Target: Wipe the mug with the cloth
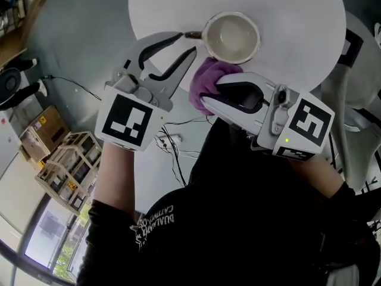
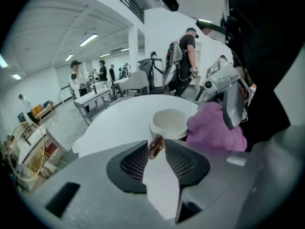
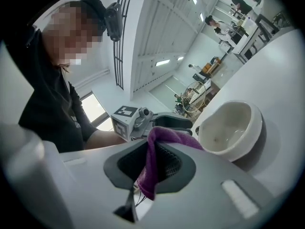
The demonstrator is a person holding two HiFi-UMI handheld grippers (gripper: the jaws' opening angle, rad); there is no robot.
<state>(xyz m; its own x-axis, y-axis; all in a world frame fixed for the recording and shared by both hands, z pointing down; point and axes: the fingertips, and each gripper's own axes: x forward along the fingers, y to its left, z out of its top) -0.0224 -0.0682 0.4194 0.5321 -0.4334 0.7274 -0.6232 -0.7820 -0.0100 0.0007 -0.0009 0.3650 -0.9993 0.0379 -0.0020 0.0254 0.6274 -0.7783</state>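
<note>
handle (image 2: 155,147) mostly hidden by left gripper (image 1: 186,43) fingers. fingers spread, handle between the tips, can't tell if they touch it. right gripper (image 1: 206,102) fingers pinch cloth (image 1: 208,76), bunched against mug (image 1: 232,37) side. mug upright on desk (image 1: 297,16).

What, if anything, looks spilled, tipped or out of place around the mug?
Nothing stands out. The mug stands upright and empty on the white table, with no spill. The right tongs are clamped on the purple cloth beside it, and the left tongs stand open around its brown handle.
</note>
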